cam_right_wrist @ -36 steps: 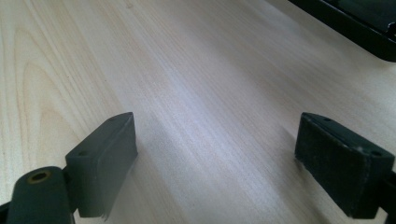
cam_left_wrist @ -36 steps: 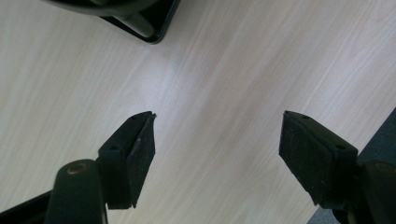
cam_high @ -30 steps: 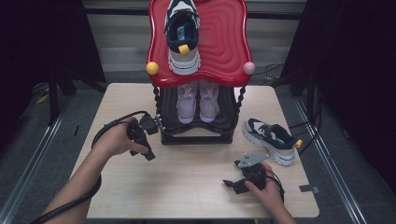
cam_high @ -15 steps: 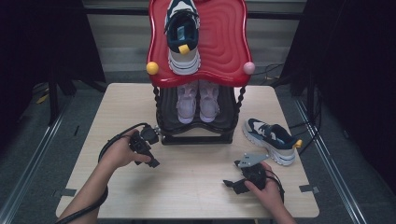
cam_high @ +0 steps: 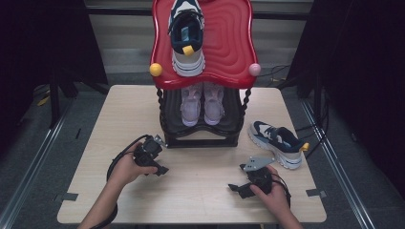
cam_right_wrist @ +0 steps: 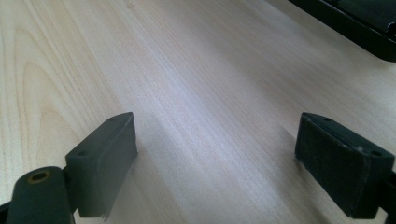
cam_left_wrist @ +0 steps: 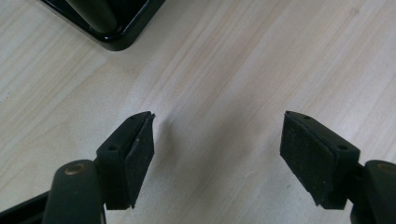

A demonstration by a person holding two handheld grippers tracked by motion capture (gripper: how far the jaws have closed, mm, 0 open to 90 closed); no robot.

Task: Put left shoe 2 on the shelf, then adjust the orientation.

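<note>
A two-tier shoe rack (cam_high: 200, 136) stands at the table's far middle, with a red wavy top shelf (cam_high: 229, 47). A navy and white sneaker (cam_high: 187, 40) lies on that shelf. A pair of pale lilac shoes (cam_high: 203, 102) sits on the black lower tier. The matching navy sneaker (cam_high: 278, 142) rests on the table to the right of the rack. My left gripper (cam_high: 161, 170) lies low over the table in front of the rack's left corner, open and empty (cam_left_wrist: 217, 140). Near the front right, my right gripper (cam_high: 236, 189) rests open and empty (cam_right_wrist: 217, 149).
The light wooden table (cam_high: 200, 195) has bare room between the two hands and along its left side. The rack's black base corner (cam_left_wrist: 116, 28) sits just beyond my left jaws, and its base edge (cam_right_wrist: 355, 28) runs past my right jaws. Tape marks (cam_high: 315, 192) sit near the front corners.
My left hand has come down and toward the front of the table, away from the rack's left post. The right hand has stayed where it was.
</note>
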